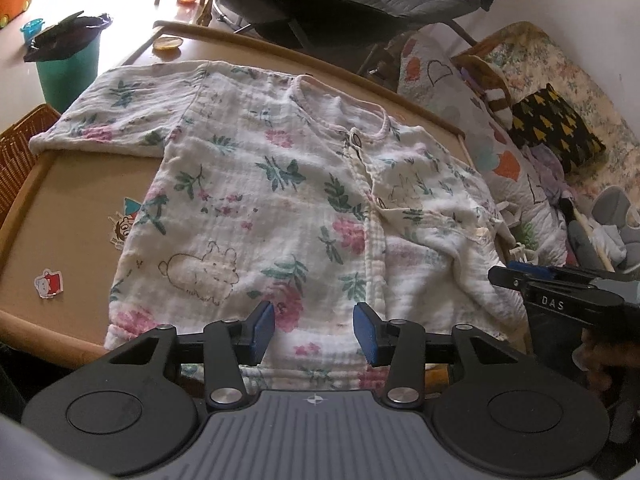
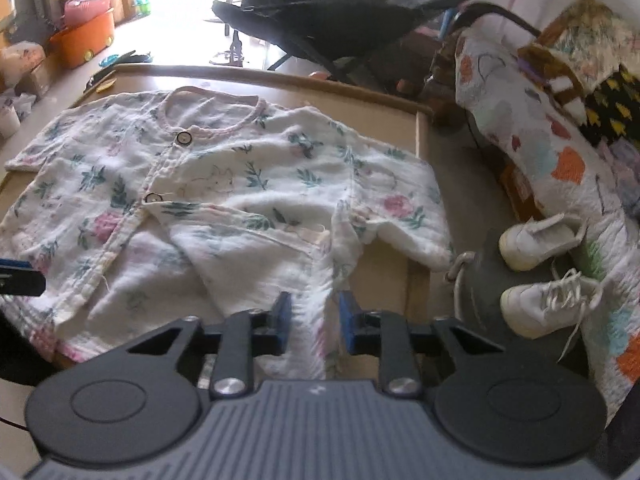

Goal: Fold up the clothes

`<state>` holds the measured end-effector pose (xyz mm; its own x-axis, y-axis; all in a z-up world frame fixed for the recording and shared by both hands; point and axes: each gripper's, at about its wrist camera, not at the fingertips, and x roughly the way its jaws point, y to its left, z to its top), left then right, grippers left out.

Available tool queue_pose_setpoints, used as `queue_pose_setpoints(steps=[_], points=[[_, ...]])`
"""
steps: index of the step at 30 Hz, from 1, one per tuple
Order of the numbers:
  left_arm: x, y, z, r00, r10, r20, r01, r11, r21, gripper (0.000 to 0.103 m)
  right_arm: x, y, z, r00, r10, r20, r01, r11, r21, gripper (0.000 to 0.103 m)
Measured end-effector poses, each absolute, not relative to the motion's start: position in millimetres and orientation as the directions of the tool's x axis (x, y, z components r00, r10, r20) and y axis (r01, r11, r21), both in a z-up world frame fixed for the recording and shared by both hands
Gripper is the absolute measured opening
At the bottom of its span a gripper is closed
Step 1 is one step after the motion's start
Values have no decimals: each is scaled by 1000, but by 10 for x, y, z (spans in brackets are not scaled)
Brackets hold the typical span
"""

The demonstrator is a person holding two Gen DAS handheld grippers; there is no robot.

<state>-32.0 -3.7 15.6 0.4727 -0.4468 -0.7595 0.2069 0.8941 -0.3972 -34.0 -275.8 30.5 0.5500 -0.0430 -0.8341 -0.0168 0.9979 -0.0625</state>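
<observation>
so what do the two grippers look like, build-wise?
Both match: left gripper and right gripper have black linkage arms with silver pivot screws, blue ribbed pads and a ribbed grey body with round black discs. Seen side-on, the right one reads "DAS".

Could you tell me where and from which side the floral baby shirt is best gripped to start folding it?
Probably at the near hem of the floral baby shirt, coming from the table's near edge. The shirt lies flat and face up, and the hem overhangs that edge, so fingers can slide over and under it. The left gripper and right gripper both sit there with fabric between open jaws.
</observation>
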Motion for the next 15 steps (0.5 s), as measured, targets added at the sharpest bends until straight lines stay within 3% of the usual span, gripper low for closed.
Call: queue_pose_setpoints(steps=[2, 9, 15], points=[[-324, -27, 158, 474, -448, -758, 205, 893, -400, 46, -350, -2756, 300, 548, -22, -836, -29, 999, -45, 3], [-327, -33, 152, 478, -449, -755, 201, 893, -403, 46, -505, -2574, 513, 587, 69, -807, -115, 993, 1, 2], [-331, -41, 155, 481, -446, -755, 203, 894, -399, 46, -642, -2244, 675, 573, 221, -789, -312, 949, 39, 2]])
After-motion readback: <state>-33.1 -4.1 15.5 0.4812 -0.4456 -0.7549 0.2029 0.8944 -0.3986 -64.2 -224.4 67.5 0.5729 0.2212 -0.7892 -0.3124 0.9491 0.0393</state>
